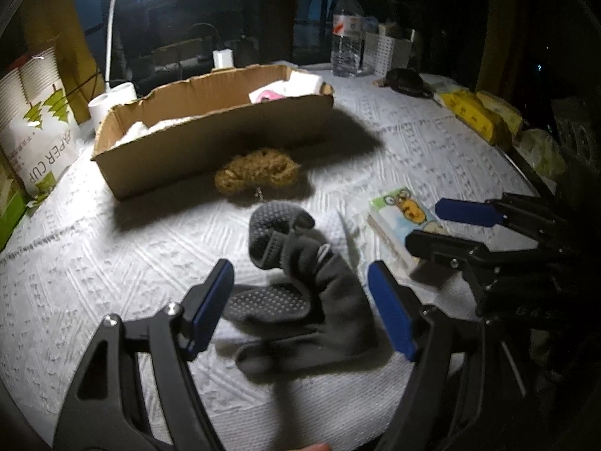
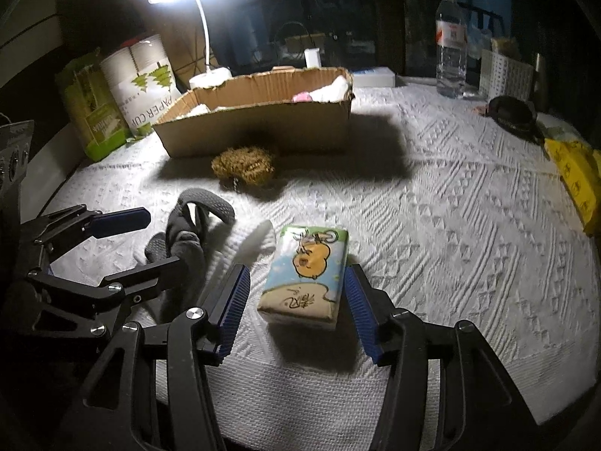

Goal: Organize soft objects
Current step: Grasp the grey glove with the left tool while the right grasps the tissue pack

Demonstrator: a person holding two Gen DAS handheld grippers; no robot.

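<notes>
Two pale bundles (image 1: 304, 83), perhaps, inside cardboard box (image 1: 210, 139).

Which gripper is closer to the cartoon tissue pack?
Right. The right gripper straddles the tissue pack, jaws open. The left gripper sits beside it, over the gray socks.

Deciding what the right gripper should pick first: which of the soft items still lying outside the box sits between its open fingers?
The tissue pack with the cartoon print sits between the right gripper fingers; the grey socks and brown fuzzy ball lie farther left.

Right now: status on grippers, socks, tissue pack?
Left gripper open over socks. Right gripper open, straddling tissue pack. Plush sits before box.
</notes>
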